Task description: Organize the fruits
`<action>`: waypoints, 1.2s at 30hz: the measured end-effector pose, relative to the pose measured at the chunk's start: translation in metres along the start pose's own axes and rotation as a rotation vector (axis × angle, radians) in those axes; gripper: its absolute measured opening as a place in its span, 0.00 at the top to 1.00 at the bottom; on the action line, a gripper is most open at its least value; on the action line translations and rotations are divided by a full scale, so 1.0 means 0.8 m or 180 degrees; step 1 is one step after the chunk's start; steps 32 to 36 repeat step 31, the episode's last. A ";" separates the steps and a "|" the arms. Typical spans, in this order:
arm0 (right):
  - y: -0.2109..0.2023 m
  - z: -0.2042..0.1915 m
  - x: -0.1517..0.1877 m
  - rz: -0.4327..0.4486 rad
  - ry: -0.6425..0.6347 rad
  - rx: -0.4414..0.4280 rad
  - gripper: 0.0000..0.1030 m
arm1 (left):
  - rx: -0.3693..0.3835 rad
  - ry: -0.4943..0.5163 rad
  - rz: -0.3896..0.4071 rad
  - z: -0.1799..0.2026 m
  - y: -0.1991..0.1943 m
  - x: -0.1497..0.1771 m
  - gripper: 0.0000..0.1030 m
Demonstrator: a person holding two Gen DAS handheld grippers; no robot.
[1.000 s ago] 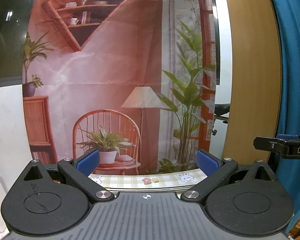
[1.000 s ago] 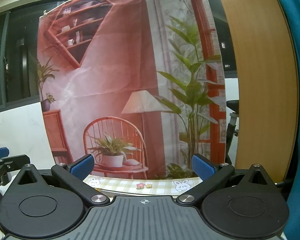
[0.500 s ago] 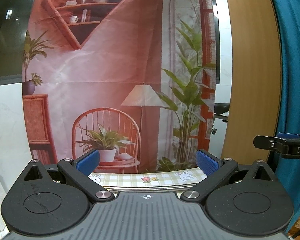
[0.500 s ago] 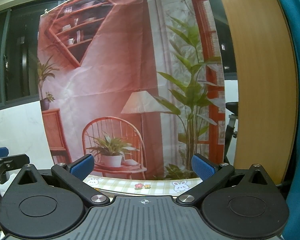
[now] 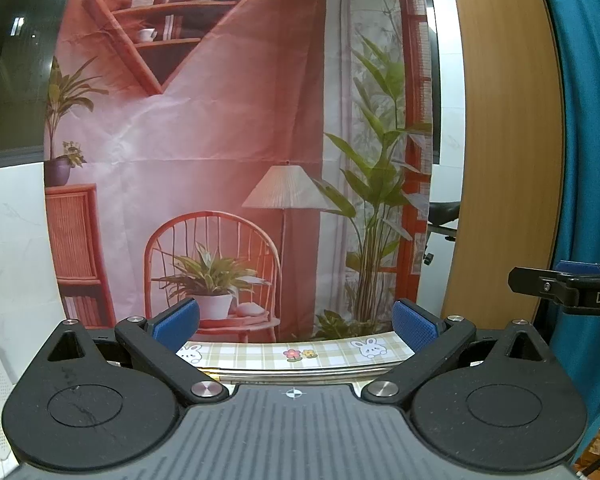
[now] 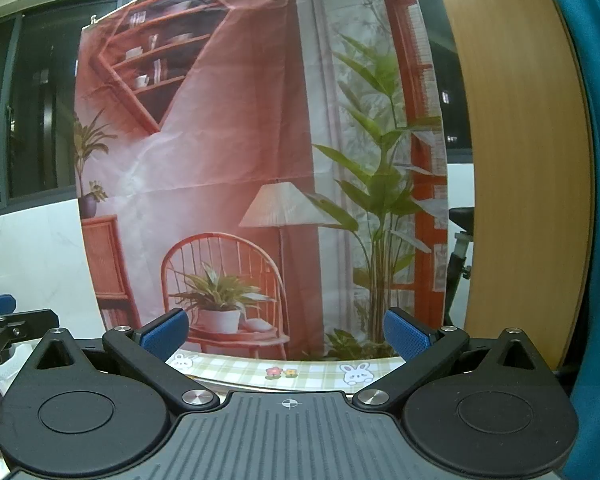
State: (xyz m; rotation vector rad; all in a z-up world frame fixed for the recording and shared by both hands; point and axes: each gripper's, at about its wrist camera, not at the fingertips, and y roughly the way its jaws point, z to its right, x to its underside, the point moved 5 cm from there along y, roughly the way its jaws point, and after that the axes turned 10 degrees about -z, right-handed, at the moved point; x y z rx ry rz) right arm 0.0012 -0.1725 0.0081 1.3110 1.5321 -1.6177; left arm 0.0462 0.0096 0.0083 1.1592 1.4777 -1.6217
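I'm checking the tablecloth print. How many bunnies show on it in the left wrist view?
2. One bunny is at the left, beside the left blue pad; the other bunny is at the right, past the flowers. The hand-held gripper hides most of the tablecloth, so more may exist.

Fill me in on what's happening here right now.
A person holds two tongs level, both open and empty. The left tongs and right tongs point at a printed backdrop hanging behind the far edge of a checked tablecloth with bunnies and flowers. No fruit is in either view, so the sorting is not visibly under way.
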 end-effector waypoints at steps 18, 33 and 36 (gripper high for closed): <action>-0.001 0.000 0.000 -0.0007 -0.0009 0.0007 0.00 | 0.0015 0.0036 -0.0010 0.002 0.001 0.003 0.00; -0.001 0.001 0.000 -0.0017 -0.0024 0.0007 0.00 | 0.0059 0.0016 -0.0057 0.000 0.003 0.006 0.00; -0.001 0.001 0.000 -0.0017 -0.0024 0.0007 0.00 | 0.0059 0.0016 -0.0057 0.000 0.003 0.006 0.00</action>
